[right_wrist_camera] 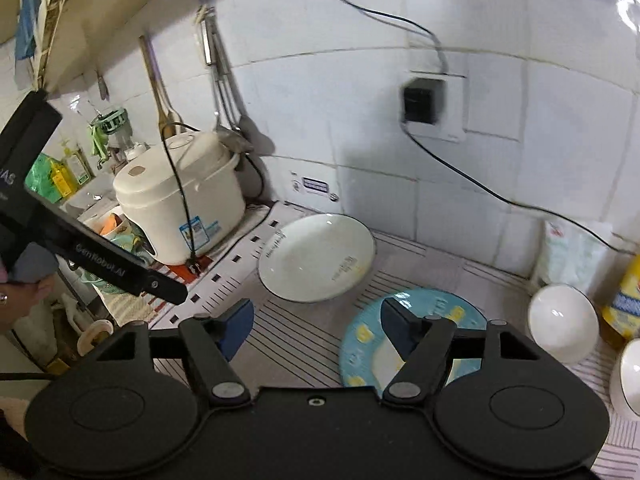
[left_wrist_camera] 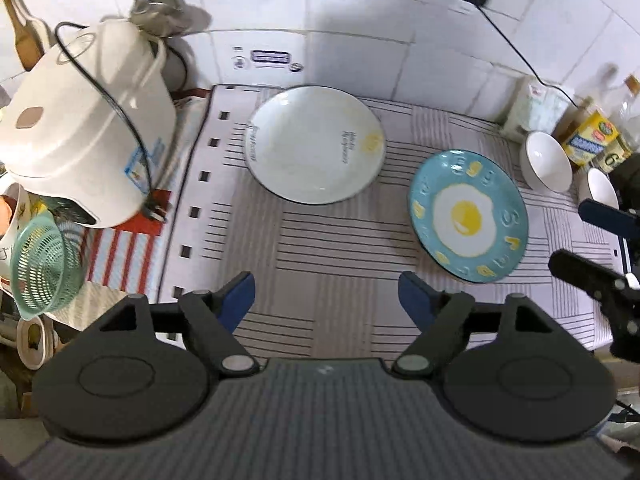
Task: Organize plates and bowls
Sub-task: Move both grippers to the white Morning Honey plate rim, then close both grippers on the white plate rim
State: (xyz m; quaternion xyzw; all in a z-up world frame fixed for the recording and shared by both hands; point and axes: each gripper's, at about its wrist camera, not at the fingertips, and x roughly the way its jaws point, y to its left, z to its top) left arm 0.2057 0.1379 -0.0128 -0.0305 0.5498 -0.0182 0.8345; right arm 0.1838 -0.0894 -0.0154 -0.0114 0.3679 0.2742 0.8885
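A white plate (left_wrist_camera: 316,144) lies on the striped cloth (left_wrist_camera: 320,248) at the back; it also shows in the right wrist view (right_wrist_camera: 316,258). A blue plate with a fried-egg picture (left_wrist_camera: 468,216) lies to its right, and in the right wrist view (right_wrist_camera: 360,344) it is partly hidden behind my right gripper. Two white bowls (left_wrist_camera: 546,162) (left_wrist_camera: 602,188) stand at the far right, also seen in the right wrist view (right_wrist_camera: 562,328) (right_wrist_camera: 630,376). My left gripper (left_wrist_camera: 326,300) is open and empty above the cloth in front of the plates. My right gripper (right_wrist_camera: 316,326) is open and empty above the blue plate's left edge.
A white rice cooker (left_wrist_camera: 84,136) with a black cord stands at the left on a red striped mat. A green strainer (left_wrist_camera: 40,268) and clutter sit at the far left. Bottles and a yellow packet (left_wrist_camera: 592,136) stand behind the bowls. A tiled wall with a black plug (right_wrist_camera: 420,100) lies behind.
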